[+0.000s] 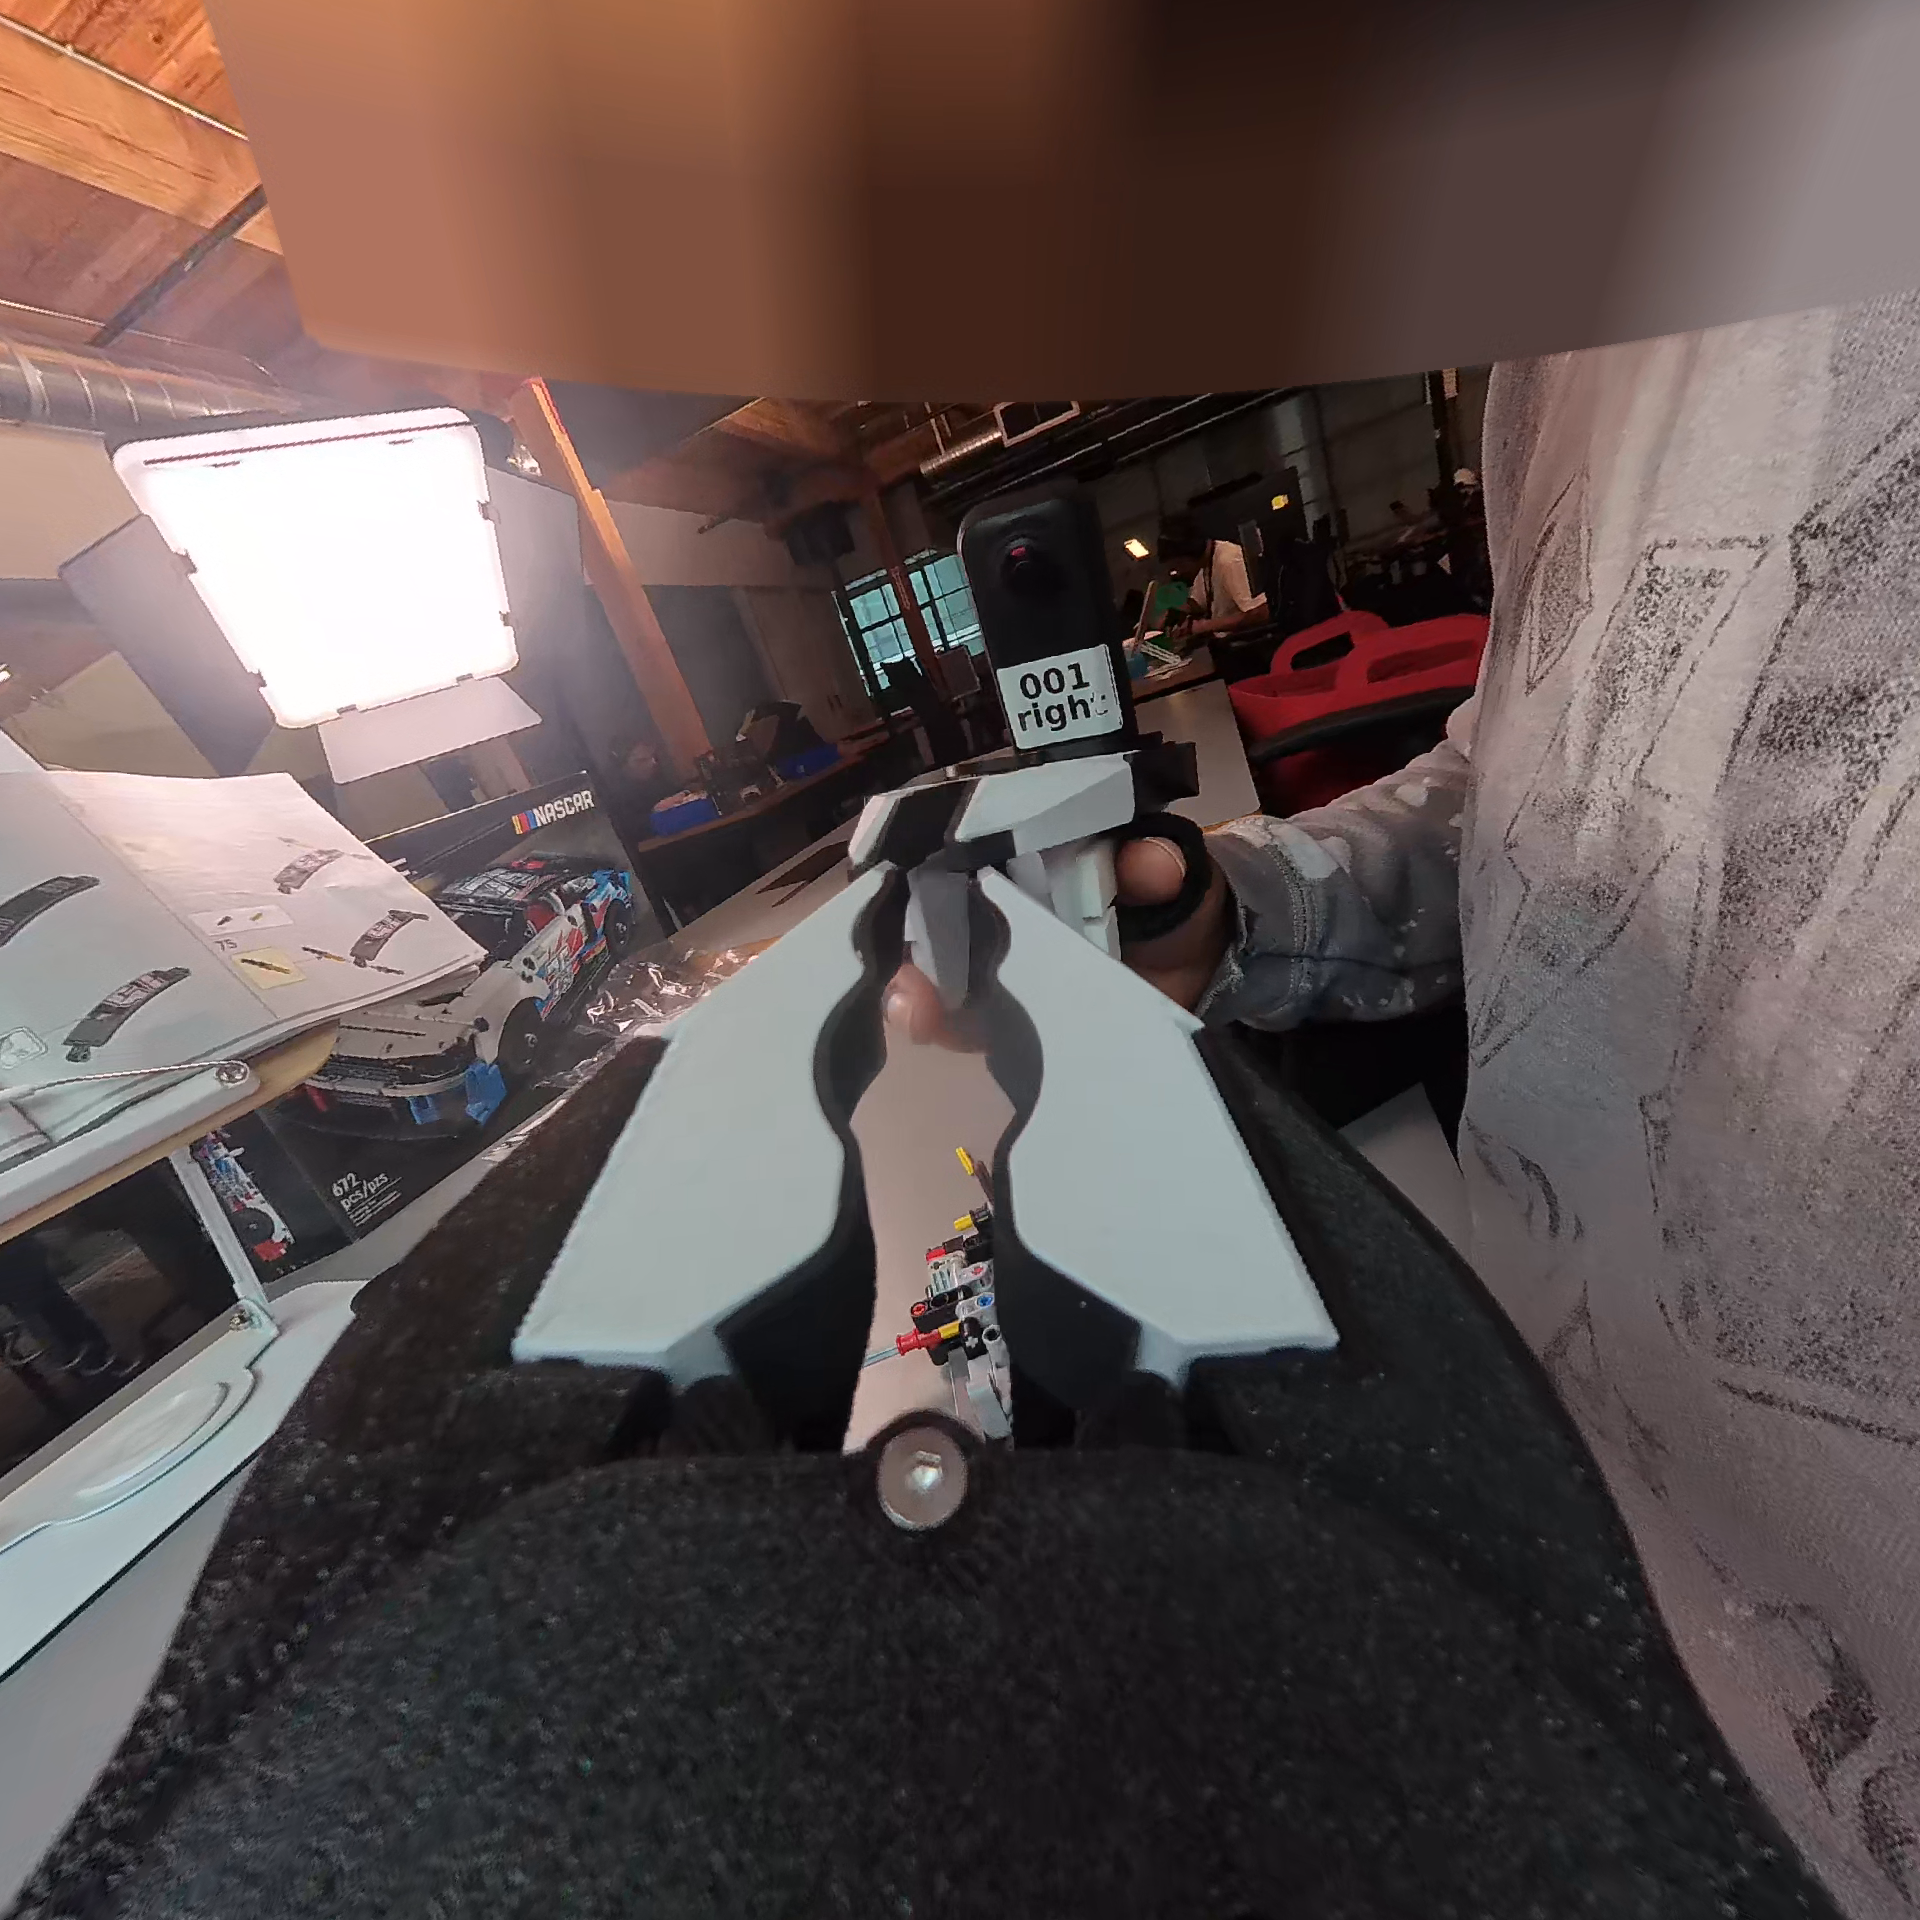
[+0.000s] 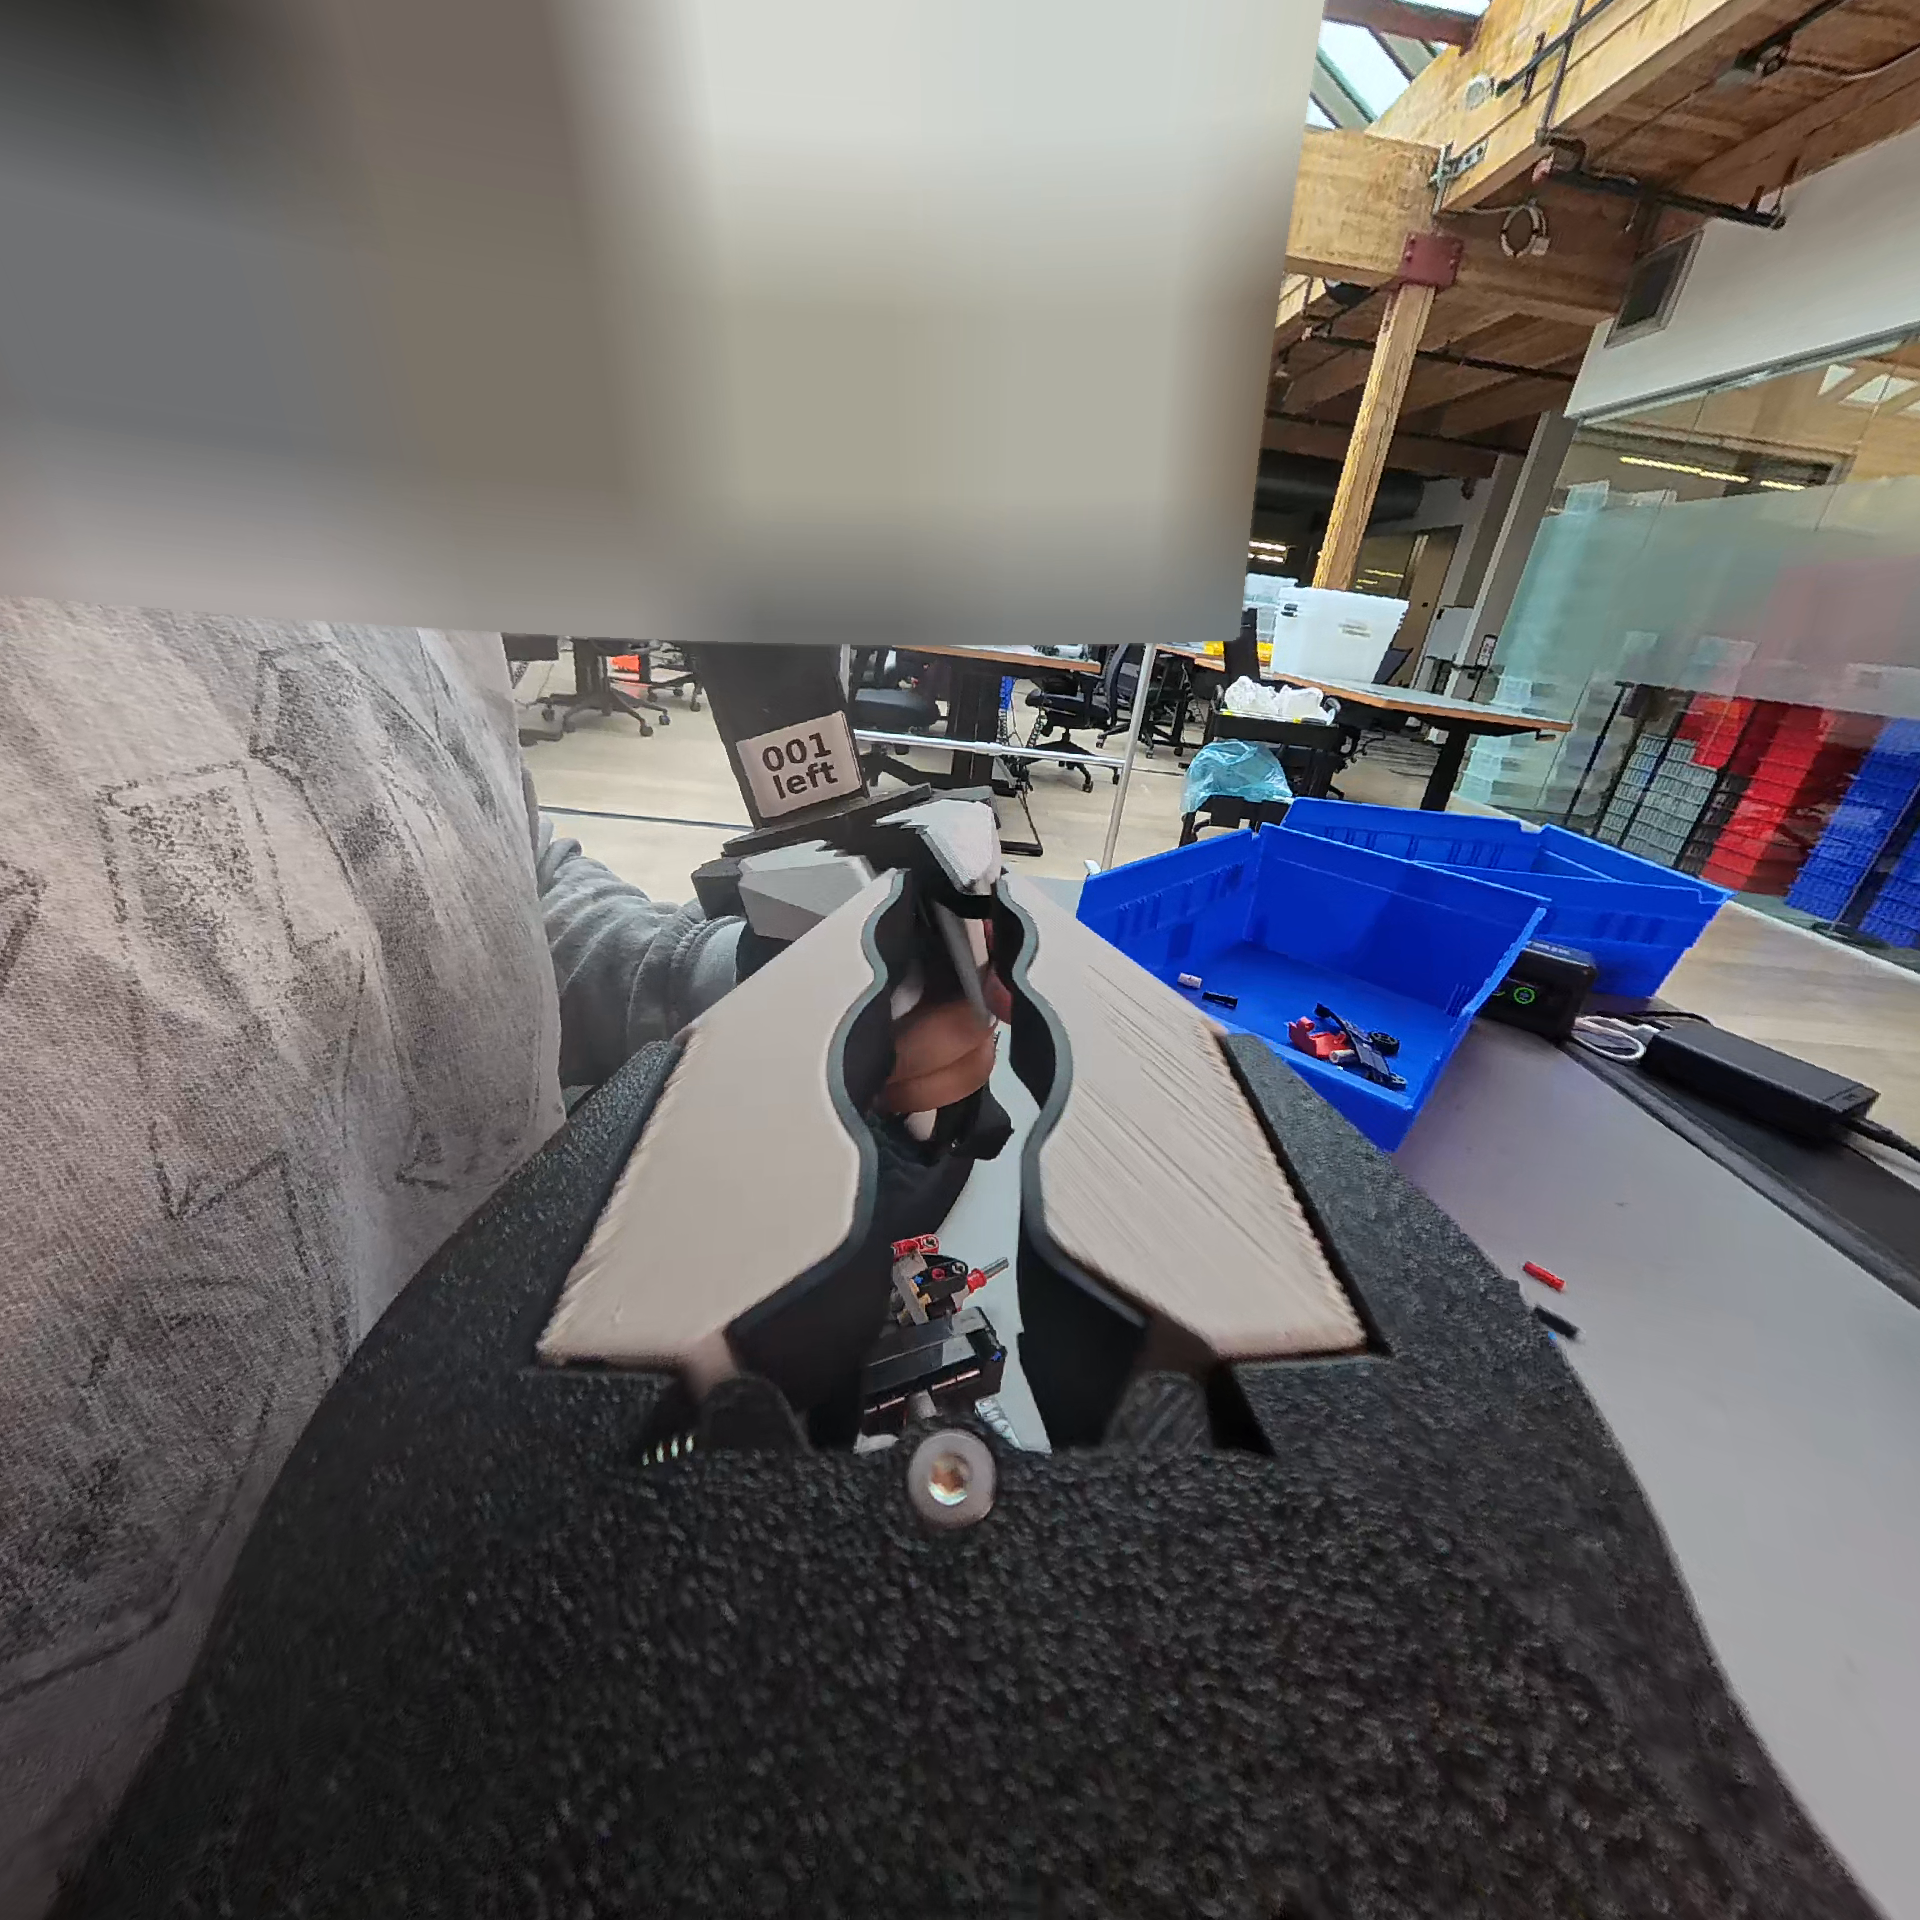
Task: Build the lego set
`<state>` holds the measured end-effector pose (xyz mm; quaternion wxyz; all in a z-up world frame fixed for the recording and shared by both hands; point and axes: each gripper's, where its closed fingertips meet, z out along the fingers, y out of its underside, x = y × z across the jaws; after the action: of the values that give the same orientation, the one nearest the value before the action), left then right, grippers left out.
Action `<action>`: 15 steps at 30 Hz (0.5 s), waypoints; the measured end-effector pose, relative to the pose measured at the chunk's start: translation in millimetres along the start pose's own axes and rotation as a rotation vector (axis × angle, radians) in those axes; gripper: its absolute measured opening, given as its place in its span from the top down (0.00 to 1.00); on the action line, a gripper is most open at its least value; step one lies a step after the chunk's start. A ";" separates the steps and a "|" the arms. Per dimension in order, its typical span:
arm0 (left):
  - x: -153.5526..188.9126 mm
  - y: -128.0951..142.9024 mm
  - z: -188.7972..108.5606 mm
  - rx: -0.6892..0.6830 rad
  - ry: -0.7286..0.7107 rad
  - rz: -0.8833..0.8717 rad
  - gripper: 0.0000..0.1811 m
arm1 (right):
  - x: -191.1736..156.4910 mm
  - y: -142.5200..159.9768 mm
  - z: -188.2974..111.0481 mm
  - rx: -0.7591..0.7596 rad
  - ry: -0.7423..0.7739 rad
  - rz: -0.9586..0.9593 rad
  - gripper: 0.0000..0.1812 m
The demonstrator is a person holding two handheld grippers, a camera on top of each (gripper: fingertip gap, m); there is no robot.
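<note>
Both grippers are raised above the table and point at each other, tip to tip. My left gripper (image 1: 935, 883) has its jaws a narrow gap apart; I cannot see anything between them. The right gripper (image 1: 943, 940) shows just beyond its tips, held by a hand. In the right wrist view my right gripper (image 2: 948, 888) also has a narrow gap, with the left gripper (image 2: 966, 961) right in front. A small part-built lego assembly (image 1: 966, 1309) with red, yellow and black pins lies on the table below and also shows in the right wrist view (image 2: 935, 1330).
A finished lego race car (image 1: 499, 966), its box (image 1: 343, 1195) and an open instruction booklet (image 1: 156, 914) stand to the left under a bright lamp (image 1: 322, 561). Blue bins (image 2: 1299, 914) with loose parts are to the right, with a power brick (image 2: 1756, 1081) and a loose red pin (image 2: 1543, 1275). Both grippers' tips are close together, under 4 cm apart.
</note>
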<state>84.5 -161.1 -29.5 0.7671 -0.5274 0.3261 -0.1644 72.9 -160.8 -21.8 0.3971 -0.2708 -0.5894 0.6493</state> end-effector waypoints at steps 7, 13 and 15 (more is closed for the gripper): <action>-2.5 -0.8 -0.7 0.003 -0.013 0.017 0.91 | 5.4 1.5 0.6 0.005 0.019 0.044 0.94; 0.4 2.0 -0.1 -0.009 -0.008 0.048 0.91 | 3.1 5.5 5.3 0.000 0.022 0.046 0.95; -0.1 2.9 -0.5 -0.010 -0.007 0.038 0.92 | 3.5 6.7 5.7 -0.012 0.032 0.023 0.96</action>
<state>83.9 -160.3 -32.2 0.7686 -0.5256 0.3342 -0.1462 65.0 -161.0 -27.0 0.3972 -0.2902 -0.5837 0.6460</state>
